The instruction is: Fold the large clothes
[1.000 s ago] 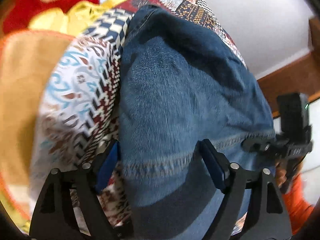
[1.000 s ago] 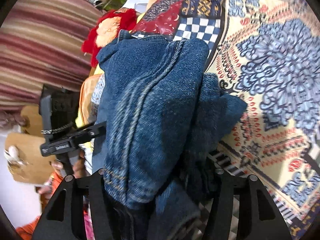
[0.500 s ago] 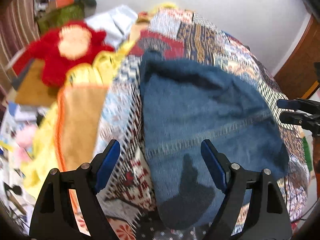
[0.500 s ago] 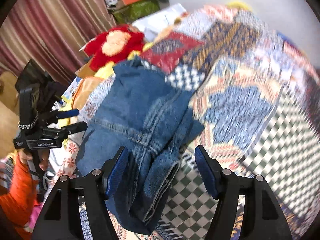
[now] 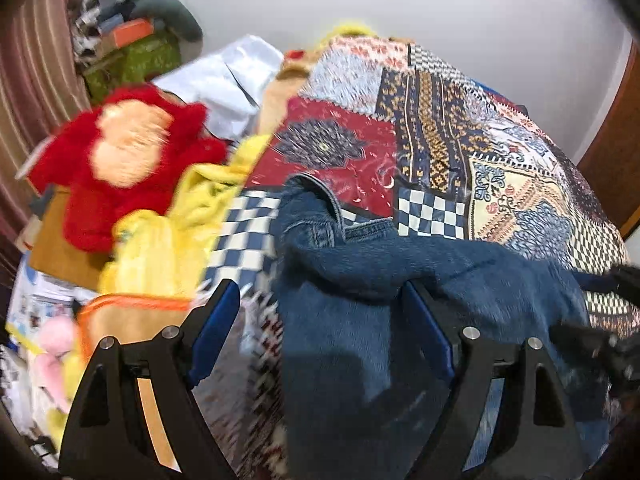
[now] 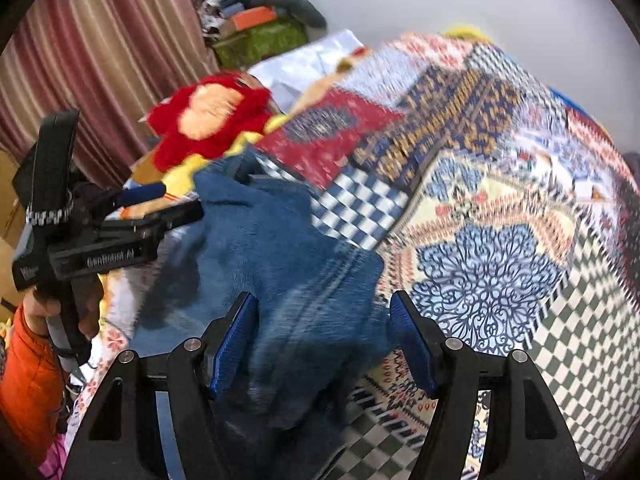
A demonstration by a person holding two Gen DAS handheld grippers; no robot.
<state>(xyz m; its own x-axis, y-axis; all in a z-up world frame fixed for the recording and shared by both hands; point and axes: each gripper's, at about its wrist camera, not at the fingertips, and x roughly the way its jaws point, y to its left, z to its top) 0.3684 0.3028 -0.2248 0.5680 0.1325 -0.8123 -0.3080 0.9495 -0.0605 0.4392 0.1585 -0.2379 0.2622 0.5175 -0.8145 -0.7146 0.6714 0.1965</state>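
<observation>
Both grippers empty w/ jaws apart, L gripper [image 5: 320, 320] wide, R gripper [image 6: 324, 336] just opened further, and I see the folded jeans [image 6: 280, 248] on the quilt [image 6: 500, 208] right below both, long axis running away from me, R nearer.

Patchwork quilt [image 6: 500, 208] lies bare right of the jeans [image 6: 280, 264]; red plush toy [image 6: 212, 120] crowds the left.
</observation>
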